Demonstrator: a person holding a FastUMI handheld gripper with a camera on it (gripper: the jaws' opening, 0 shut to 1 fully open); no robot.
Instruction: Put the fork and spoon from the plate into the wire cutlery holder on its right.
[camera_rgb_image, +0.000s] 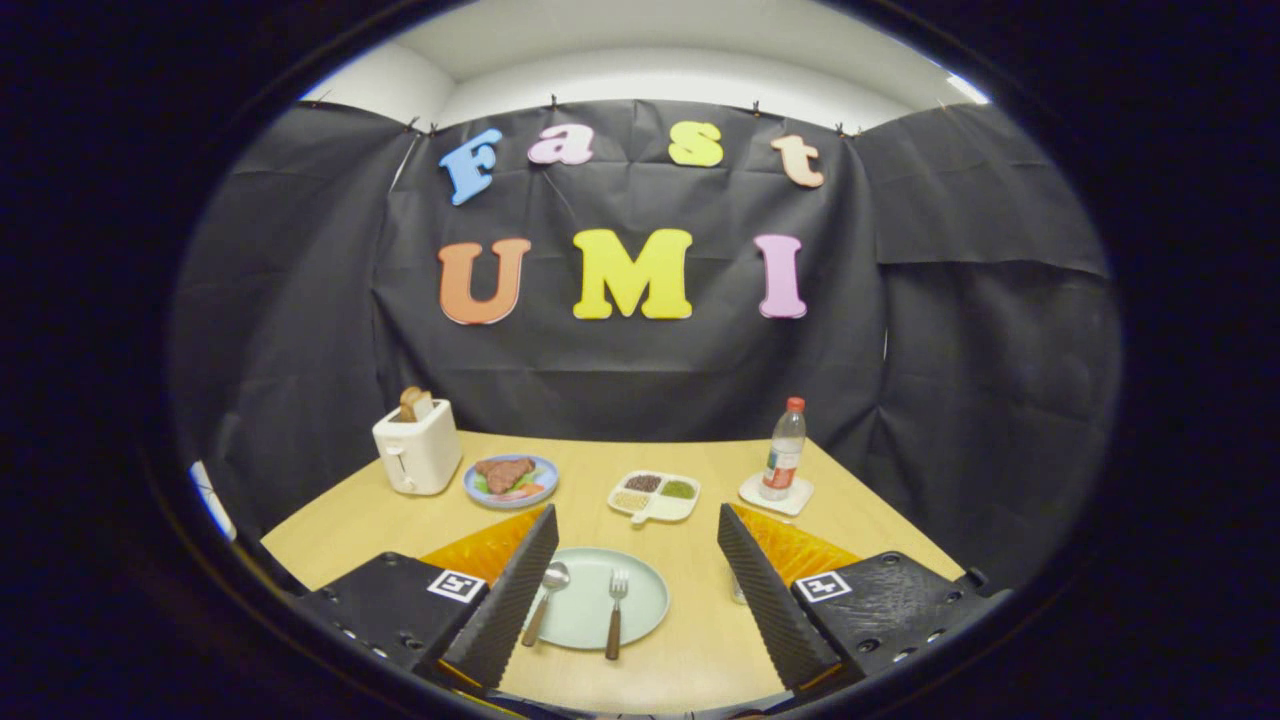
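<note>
Gripper (635, 580) gapes above plate (640, 612), fork (615, 612), spoon (546, 600)

No word or number could be read — the label on the bottle (786, 450) was too small. The gripper (636, 512), fingers spread wide over the plate (585, 620), bore a square black-and-white marker (456, 585) on each side.

A staged recording booth, not a real kitchen: black cloth wall (640, 380) pinned up under a white ceiling (650, 60), one wooden bench (700, 640) laid like a breakfast table with toaster (417, 447), plate of food (511, 479), divided dish (654, 495), bottle (785, 450) on a coaster, pale plate (640, 615). Tool (640, 600) spread wide above it.
</note>
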